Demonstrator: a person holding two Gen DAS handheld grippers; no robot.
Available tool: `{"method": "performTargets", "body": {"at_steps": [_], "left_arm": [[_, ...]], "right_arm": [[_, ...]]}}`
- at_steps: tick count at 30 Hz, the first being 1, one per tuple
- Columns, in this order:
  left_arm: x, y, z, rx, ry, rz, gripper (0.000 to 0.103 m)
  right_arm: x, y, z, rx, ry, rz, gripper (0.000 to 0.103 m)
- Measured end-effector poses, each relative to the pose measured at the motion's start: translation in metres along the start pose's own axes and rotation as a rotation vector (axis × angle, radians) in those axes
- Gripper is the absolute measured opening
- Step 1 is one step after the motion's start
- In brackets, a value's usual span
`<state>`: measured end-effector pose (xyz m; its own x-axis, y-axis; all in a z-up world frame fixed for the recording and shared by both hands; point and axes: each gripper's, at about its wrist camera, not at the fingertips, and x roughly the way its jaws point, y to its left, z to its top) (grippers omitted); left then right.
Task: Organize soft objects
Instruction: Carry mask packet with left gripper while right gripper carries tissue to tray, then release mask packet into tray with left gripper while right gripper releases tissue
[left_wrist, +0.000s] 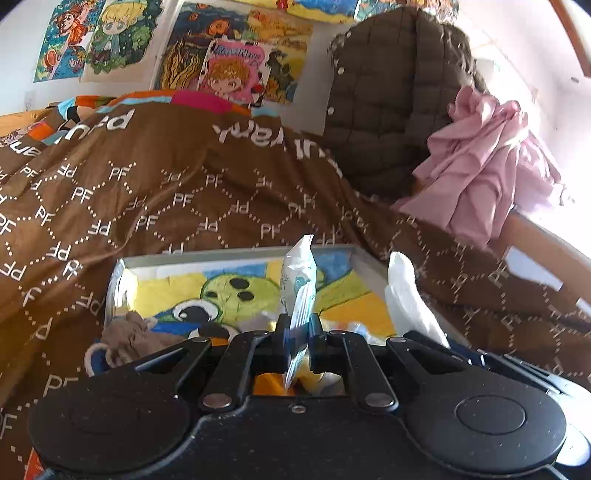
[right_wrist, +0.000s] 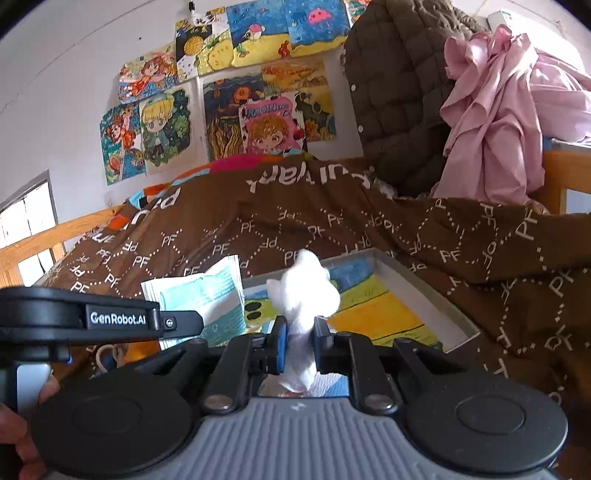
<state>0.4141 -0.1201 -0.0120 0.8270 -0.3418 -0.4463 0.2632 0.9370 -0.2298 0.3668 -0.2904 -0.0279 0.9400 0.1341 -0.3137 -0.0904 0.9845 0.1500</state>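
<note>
Soft items in hand, two: one flat white-and-teal tissue packet (left_wrist: 300, 291), held edgewise and upright in the left tongs (left_wrist: 298, 326), whose jaws are pinched almost fully together on its lower edge; one bunched white cloth (right_wrist: 304, 291), between the pads of the right tongs (right_wrist: 300, 343), jaws narrowly parted and still touching it on both sides, so it stands up from the grip. Both hang over the near edge of one shallow grey tray (left_wrist: 236, 254), presumably the collecting place, hence the low carry above it. Tray floor: one bright cartoon drawing (left_wrist: 236, 291). At the tray's near left corner, one brown drawstring pouch (left_wrist: 129, 332). The tray rests on one brown patterned bedspread (left_wrist: 166, 184) covering the bed. At the bed's far right corner: one quilted brown jacket (left_wrist: 388, 92), one crumpled pink garment (left_wrist: 480, 162). Wall behind: several children's paintings (right_wrist: 166, 129).
</note>
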Motion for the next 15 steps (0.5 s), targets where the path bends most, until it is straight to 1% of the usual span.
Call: {"method": "performTargets", "body": {"at_steps": [1,2,4,7,13,15], "left_arm": [[0.002,0.001,-0.001,-0.012,0.009,0.006,0.009],[0.004,0.003,-0.001,-0.031,0.016,0.011,0.009],[0.007,0.008,-0.002,-0.071,0.026,0.018,0.01],[0.008,0.016,-0.004,-0.112,0.029,0.026,0.013],[0.008,0.024,-0.009,-0.131,0.032,0.035,0.017],[0.008,0.025,-0.009,-0.133,0.029,0.037,0.02]], "right_arm": [[0.001,0.001,0.0,-0.003,0.005,0.005,0.024],[0.001,0.001,0.0,-0.008,0.006,0.009,0.026],[0.003,0.002,0.0,-0.015,0.01,0.013,0.026],[0.004,0.002,-0.002,-0.019,0.017,0.015,0.027],[0.006,0.003,-0.005,-0.018,0.027,0.012,0.033],[0.007,0.003,-0.005,-0.018,0.028,0.01,0.036]]}}
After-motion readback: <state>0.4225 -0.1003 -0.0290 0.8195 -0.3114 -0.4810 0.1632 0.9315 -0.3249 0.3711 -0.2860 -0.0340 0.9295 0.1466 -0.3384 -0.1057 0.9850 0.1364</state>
